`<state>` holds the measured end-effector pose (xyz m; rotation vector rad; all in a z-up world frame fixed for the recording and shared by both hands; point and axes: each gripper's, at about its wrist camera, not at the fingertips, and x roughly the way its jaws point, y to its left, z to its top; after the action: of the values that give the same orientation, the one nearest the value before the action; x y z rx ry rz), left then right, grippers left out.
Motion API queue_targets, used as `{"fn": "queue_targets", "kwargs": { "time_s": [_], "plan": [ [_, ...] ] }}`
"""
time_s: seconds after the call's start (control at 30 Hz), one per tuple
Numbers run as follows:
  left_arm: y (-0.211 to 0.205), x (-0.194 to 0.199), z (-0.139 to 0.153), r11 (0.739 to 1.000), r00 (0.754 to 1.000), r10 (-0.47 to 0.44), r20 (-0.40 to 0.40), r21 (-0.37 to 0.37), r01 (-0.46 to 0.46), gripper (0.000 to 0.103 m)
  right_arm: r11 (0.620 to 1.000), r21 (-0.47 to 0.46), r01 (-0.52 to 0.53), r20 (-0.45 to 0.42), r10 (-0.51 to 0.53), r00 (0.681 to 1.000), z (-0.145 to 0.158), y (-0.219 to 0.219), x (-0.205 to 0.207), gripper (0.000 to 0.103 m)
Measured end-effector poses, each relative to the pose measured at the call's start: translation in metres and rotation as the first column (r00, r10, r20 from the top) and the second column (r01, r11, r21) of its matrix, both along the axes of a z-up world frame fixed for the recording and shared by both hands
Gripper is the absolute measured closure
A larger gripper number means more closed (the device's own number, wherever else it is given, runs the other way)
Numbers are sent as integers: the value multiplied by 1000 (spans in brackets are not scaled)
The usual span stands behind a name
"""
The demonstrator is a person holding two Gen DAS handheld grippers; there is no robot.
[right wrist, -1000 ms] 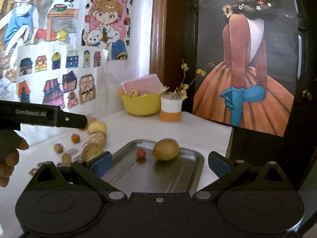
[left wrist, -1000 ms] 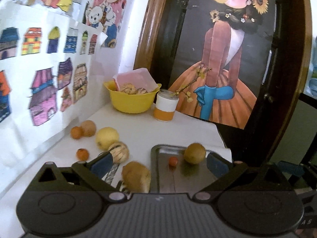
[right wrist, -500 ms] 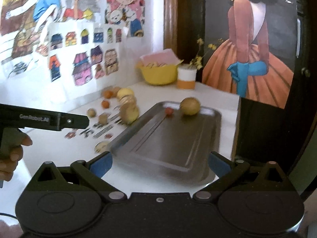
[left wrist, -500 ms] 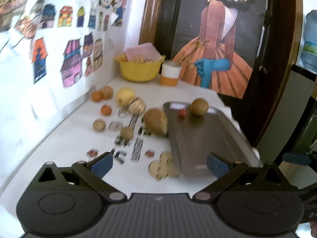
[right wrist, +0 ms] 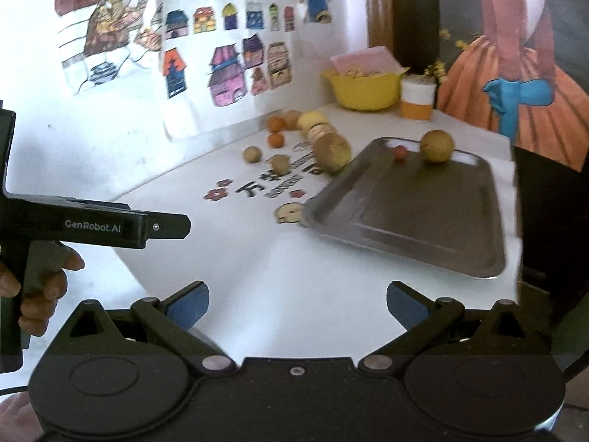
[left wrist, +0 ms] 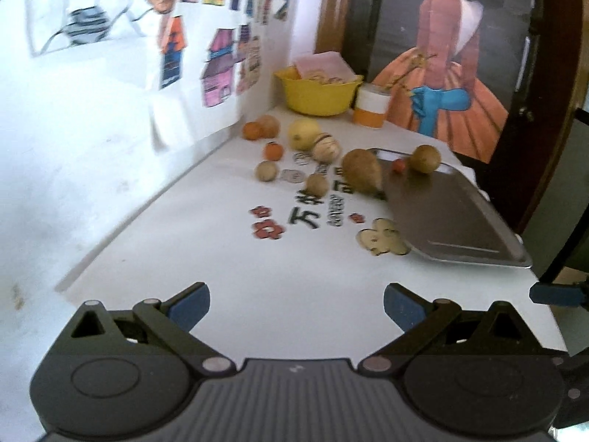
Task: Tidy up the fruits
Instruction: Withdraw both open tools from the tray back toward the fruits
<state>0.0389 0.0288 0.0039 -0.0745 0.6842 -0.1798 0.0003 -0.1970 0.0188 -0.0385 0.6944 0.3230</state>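
Grippers, two, hand-held, both empty. Left gripper (left wrist: 296, 304): blue-padded fingers spread wide, hovering over bare white table (left wrist: 257, 276), nothing between them. Right gripper (right wrist: 297, 304): fingers likewise spread wide, nothing held. A hand (right wrist: 35, 287) grips the left tool's handle, seen at the far left of the right wrist view.

Metal tray (right wrist: 423, 217): ahead and to the right of both grippers, well apart from the fingertips, lying on the table. Contents, at its far end: one round brownish-green fruit (right wrist: 437, 146) and, just left of it, one small red fruit (right wrist: 400, 152).

Loose fruit, on the table ahead and left of the tray:
- large brown oval fruit (left wrist: 362, 176), touching or just beside the tray's left edge; which one cannot be told;
- two small tan round fruits (left wrist: 266, 171), nearer the left gripper than the rest;
- striped pale fruit (left wrist: 325, 148), with a yellow fruit (left wrist: 303, 133) just behind it;
- small orange fruit (left wrist: 273, 150);
- an orange and a tan fruit (left wrist: 259, 127) touching, against the wall.

Yellow bowl (left wrist: 318, 94): far end of the table, holding pale items and a pink sheet. White-and-orange cup (left wrist: 371, 108): just right of the bowl.

Printed characters and flower marks (left wrist: 302, 213): on the tabletop, between the grippers and the loose fruit.
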Motion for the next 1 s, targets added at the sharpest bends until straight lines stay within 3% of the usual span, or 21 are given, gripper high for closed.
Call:
{"fn": "queue_targets", "kwargs": {
  "time_s": [0.53, 1.0],
  "plan": [
    [31, 37, 0, 993, 993, 114, 3, 42, -114, 1, 993, 64, -95, 25, 94, 995, 19, 34, 67, 1],
    [-15, 112, -4, 993, 994, -94, 53, 71, 90, 1, 996, 58, -65, 71, 61, 996, 16, -7, 166, 1]
  ]
}}
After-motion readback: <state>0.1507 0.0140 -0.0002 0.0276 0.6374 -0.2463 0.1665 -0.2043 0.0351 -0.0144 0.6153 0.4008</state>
